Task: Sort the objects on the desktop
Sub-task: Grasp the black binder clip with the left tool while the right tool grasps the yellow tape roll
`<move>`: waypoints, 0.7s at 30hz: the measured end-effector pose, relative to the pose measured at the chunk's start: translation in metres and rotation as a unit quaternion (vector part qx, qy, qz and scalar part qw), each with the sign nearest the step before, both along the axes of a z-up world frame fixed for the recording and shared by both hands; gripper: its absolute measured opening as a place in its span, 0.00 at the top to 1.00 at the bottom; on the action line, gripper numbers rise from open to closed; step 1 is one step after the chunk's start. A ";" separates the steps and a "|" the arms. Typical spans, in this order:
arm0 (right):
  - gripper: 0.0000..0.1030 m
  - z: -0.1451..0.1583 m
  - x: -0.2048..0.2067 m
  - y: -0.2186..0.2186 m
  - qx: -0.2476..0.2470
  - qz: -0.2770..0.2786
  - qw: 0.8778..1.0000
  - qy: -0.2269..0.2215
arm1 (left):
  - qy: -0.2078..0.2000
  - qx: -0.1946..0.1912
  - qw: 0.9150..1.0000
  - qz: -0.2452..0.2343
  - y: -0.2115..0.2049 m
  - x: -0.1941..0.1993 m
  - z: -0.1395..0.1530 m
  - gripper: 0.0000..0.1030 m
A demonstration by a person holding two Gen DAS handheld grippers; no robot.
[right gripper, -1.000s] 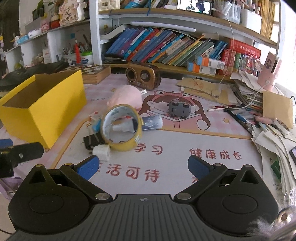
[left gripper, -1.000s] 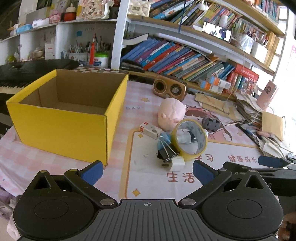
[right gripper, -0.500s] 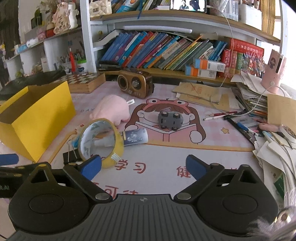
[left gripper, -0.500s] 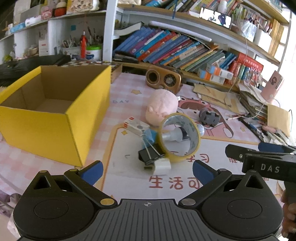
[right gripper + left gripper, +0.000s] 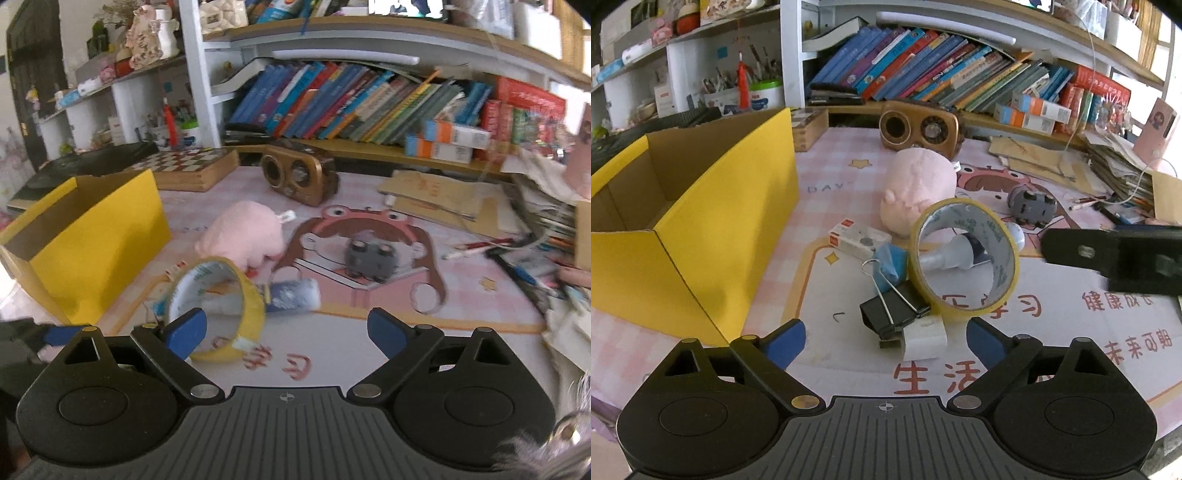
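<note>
Hovering low over the bench [image 5: 1052,317], the left tool [image 5: 885,341] is closing its blue-tipped jaws, which are still standing wide with nothing pressed between them; a white eraser [image 5: 925,341] and a black binder clip [image 5: 892,314] are lying just ahead of the gap. The right tool [image 5: 286,332] is standing wide open too, its jaws gripping nothing, with bare printed mat between them. Just past the clip, a roll of yellow tape [image 5: 964,258] is standing on edge, leaning against a white tube [image 5: 291,295] lying behind it. A small white box with a red corner [image 5: 858,238] is resting beside a blue scrap [image 5: 890,264] to the left of the tape. Behind them a pink plush toy [image 5: 918,184] is lying, with a grey toy car [image 5: 1030,206] apart to its right. A yellow cardboard box [image 5: 731,229] is standing open at the left. Farther back, a brown radio [image 5: 919,127] is sitting before shelves of books [image 5: 942,74].
</note>
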State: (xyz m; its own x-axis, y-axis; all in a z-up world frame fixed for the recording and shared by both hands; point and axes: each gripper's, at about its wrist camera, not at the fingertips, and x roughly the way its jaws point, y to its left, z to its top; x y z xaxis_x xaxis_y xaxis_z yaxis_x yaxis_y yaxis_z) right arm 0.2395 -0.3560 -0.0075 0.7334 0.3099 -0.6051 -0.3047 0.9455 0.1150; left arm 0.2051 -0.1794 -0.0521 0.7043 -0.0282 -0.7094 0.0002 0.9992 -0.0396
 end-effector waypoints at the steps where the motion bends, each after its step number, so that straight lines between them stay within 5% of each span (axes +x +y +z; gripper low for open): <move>1: 0.11 -0.001 0.006 0.003 0.001 0.006 1.000 0.006 | 0.000 0.001 1.000 0.001 0.000 0.000 0.000 0.07; 4: 0.18 -0.008 0.026 0.016 -0.008 0.026 0.999 0.026 | 0.004 0.001 1.000 0.002 0.000 0.001 0.000 0.07; 8: 0.47 -0.023 0.045 0.030 -0.029 0.043 0.997 0.051 | 0.007 0.006 1.000 -0.001 -0.002 0.003 -0.001 0.07; 11: 0.55 -0.035 0.055 0.033 -0.027 0.047 0.996 0.071 | 0.010 0.011 1.000 -0.005 -0.005 0.004 -0.001 0.07; 15: 0.88 -0.040 0.062 0.027 0.007 0.059 0.994 0.088 | 0.014 0.016 1.000 -0.011 -0.010 0.009 -0.003 0.07; 21: 0.90 -0.026 0.060 0.004 0.038 0.029 0.996 0.076 | 0.027 0.027 0.999 -0.017 -0.019 0.018 -0.010 0.10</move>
